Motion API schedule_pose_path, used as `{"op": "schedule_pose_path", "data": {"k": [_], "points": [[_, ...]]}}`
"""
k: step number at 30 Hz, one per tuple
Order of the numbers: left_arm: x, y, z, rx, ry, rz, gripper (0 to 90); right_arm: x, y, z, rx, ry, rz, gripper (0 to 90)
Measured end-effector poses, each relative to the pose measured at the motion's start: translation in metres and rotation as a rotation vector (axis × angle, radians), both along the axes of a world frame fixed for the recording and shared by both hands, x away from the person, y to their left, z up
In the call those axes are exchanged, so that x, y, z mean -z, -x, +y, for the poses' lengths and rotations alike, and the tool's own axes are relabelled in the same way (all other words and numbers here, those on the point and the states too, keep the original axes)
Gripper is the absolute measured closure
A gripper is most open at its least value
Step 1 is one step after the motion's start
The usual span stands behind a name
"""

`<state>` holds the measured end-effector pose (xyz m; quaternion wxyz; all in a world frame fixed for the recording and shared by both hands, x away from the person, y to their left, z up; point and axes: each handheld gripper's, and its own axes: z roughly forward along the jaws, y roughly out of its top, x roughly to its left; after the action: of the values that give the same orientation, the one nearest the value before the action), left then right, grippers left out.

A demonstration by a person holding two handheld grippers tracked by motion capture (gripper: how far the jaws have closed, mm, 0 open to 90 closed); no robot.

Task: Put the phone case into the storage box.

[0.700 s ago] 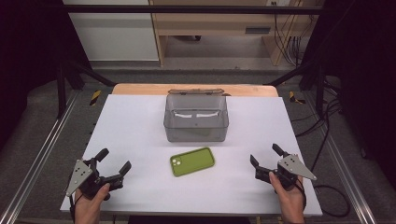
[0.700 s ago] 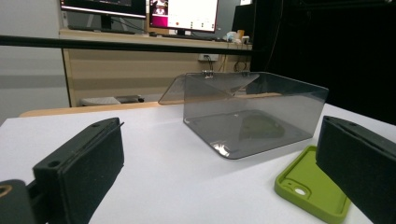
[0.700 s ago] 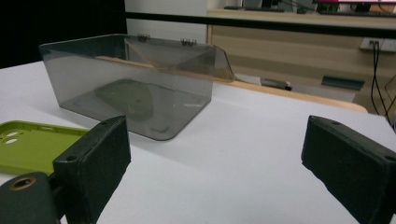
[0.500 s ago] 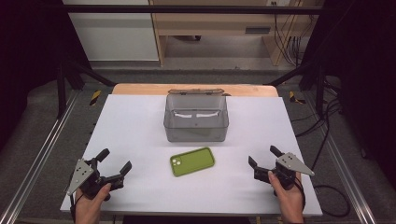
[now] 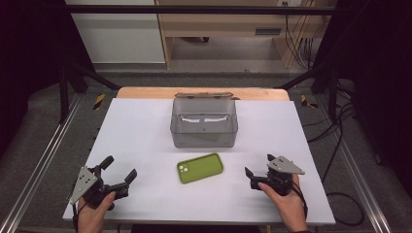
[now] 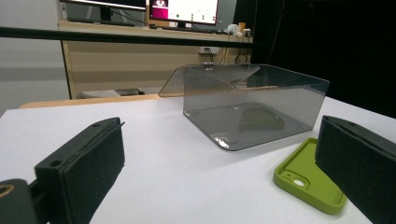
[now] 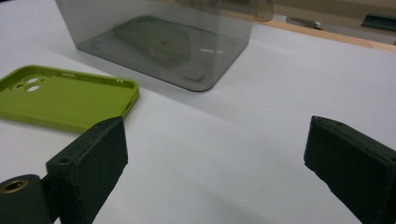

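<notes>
Green phone case (image 5: pixel 200 168) lies flat, open side up, on the table (image 5: pixel 145 131) just in front of the smoky plastic box (image 5: pixel 204 124). We judge it light, rubbery, bendy: pinch a long rim. Box looks empty, lid tipped back. Left gripper (image 5: pixel 118 174) and right gripper (image 5: pixel 258 171) both spread wide, holding nothing.

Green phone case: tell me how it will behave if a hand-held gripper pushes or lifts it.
The green phone case lies flat, open side up, on the white table, so it would probably slide, not roll or tip. It looks thin and hollow, likely light. Its low rim suggests a flexible shell that may bend if pinched.
</notes>
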<state>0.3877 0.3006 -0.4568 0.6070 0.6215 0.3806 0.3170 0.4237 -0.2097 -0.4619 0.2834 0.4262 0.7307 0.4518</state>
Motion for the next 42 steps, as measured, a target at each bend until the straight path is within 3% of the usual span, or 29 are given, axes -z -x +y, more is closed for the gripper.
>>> {"op": "schedule_pose_path", "data": {"k": [2,4,5,6,7,8,9,10,11,12,14,21,22,23,24,25,37,42], "points": [[0.000,0.000,0.000,0.000,0.007,-0.003,1.4,-0.002,-0.001,0.005,-0.001,0.004,0.009,8.9],[0.000,0.000,-0.001,0.004,0.003,0.001,1.5,-0.005,-0.002,0.013,-0.032,0.000,0.020,11.3],[0.000,0.000,-0.001,0.005,0.003,0.001,1.5,-0.008,-0.004,0.023,-0.069,0.010,0.047,15.9],[0.000,0.000,-0.001,0.006,0.003,0.001,1.5,-0.008,-0.004,0.023,-0.069,0.010,0.047,15.9],[0.000,0.000,-0.001,0.007,0.006,0.001,1.5,-0.010,-0.007,0.032,-0.077,0.061,0.065,23.8],[0.000,0.001,-0.001,0.007,0.006,0.002,1.5,-0.010,-0.007,0.032,-0.077,0.061,0.065,23.8],[0.000,0.001,0.000,0.007,0.007,0.002,1.5,-0.012,-0.011,0.039,-0.076,0.106,0.079,29.9],[0.000,0.001,0.000,0.006,0.008,0.003,1.5,-0.012,-0.011,0.039,-0.076,0.106,0.079,29.9],[0.000,0.001,0.000,0.005,0.010,0.003,1.6,-0.015,-0.015,0.050,-0.110,0.126,0.086,40.5],[0.000,0.001,0.000,0.004,0.016,0.001,1.6,-0.015,-0.015,0.050,-0.110,0.126,0.086,40.5],[0.000,0.001,0.000,0.004,0.021,0.003,1.6,-0.018,-0.019,0.060,-0.144,0.169,0.086,49.3],[0.000,0.000,0.000,0.004,0.022,0.008,1.8,-0.025,-0.034,0.074,-0.187,0.193,0.118,77.0],[0.001,0.000,0.000,0.003,0.023,0.008,1.8,-0.025,-0.034,0.074,-0.187,0.193,0.118,77.0],[0.001,0.000,0.001,0.002,0.025,0.010,1.9,-0.025,-0.038,0.076,-0.182,0.196,0.136,84.5],[0.001,0.000,0.001,0.002,0.025,0.010,1.9,-0.025,-0.038,0.076,-0.182,0.196,0.136,84.5],[0.001,0.001,0.002,-0.003,0.027,0.013,2.0,-0.025,-0.042,0.079,-0.176,0.196,0.167,89.7],[0.002,0.000,0.003,-0.010,0.034,0.021,2.7,-0.008,-0.069,0.079,-0.133,0.237,0.251,90.0],[-0.001,0.003,0.001,-0.012,0.011,0.011,3.0,0.000,-0.074,0.085,-0.147,0.244,0.269,90.0]]}}
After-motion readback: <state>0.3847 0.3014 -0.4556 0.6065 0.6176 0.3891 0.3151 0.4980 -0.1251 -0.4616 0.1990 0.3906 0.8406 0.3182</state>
